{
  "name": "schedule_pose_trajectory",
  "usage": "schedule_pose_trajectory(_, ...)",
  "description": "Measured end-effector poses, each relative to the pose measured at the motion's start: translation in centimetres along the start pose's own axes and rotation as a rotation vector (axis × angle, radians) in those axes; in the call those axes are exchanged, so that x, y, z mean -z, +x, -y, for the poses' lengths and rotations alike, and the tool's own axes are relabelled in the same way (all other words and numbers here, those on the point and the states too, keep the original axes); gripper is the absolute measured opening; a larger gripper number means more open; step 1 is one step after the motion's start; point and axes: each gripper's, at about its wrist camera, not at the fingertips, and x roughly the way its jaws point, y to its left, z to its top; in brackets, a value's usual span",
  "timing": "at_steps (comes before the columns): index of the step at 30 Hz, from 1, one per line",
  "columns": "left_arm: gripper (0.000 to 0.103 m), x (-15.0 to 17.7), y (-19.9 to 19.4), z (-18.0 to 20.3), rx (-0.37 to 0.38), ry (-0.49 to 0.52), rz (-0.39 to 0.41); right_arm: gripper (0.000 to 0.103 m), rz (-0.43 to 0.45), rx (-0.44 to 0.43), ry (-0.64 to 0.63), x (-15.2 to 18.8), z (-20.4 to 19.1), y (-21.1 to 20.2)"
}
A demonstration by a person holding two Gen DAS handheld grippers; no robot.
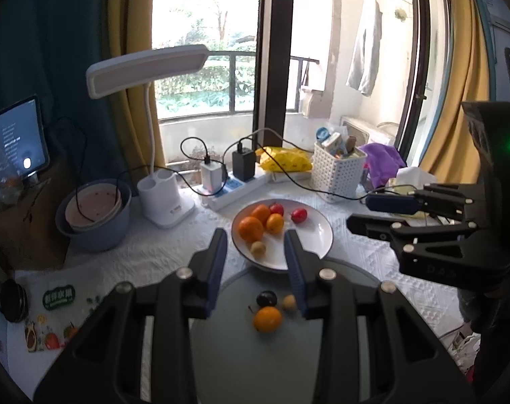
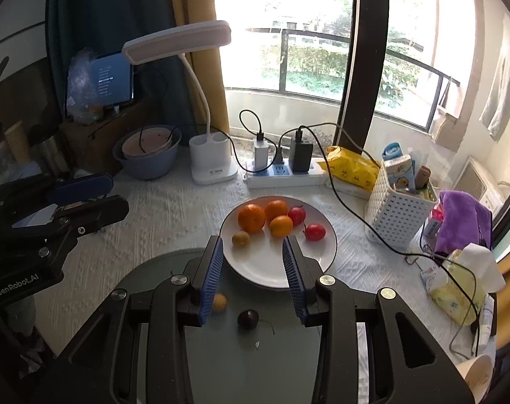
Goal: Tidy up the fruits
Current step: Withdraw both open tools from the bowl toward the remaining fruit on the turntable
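Observation:
A white plate (image 1: 317,239) (image 2: 265,266) holds three oranges (image 1: 250,229) (image 2: 251,217), two red fruits (image 1: 298,215) (image 2: 314,231) and a small yellow-green fruit (image 1: 257,248) (image 2: 240,238). In front of it a grey-green round tray (image 1: 241,353) (image 2: 234,363) holds a dark plum (image 1: 266,298) (image 2: 248,318) and a small yellow fruit (image 1: 289,302) (image 2: 219,302); an orange (image 1: 267,318) on it shows only in the left wrist view. My left gripper (image 1: 255,235) is open and empty above the tray's far edge. My right gripper (image 2: 251,242) is open and empty over the tray, to the right of the left one.
Behind the plate stand a white desk lamp (image 1: 164,202) (image 2: 213,165), a power strip with chargers and cables (image 1: 234,185) (image 2: 282,171), a blue bowl stack (image 1: 93,215) (image 2: 147,155), a white basket (image 1: 337,171) (image 2: 398,215), a yellow bag (image 2: 352,168) and a tissue pack (image 2: 457,289).

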Motion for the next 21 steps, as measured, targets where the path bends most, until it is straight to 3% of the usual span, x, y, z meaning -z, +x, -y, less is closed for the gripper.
schedule_pose_trajectory(21, 0.037, 5.5, 0.6, 2.0, -0.046, -0.05, -0.083, 0.039, -0.055, -0.064, -0.04, 4.9, -0.4, 0.1)
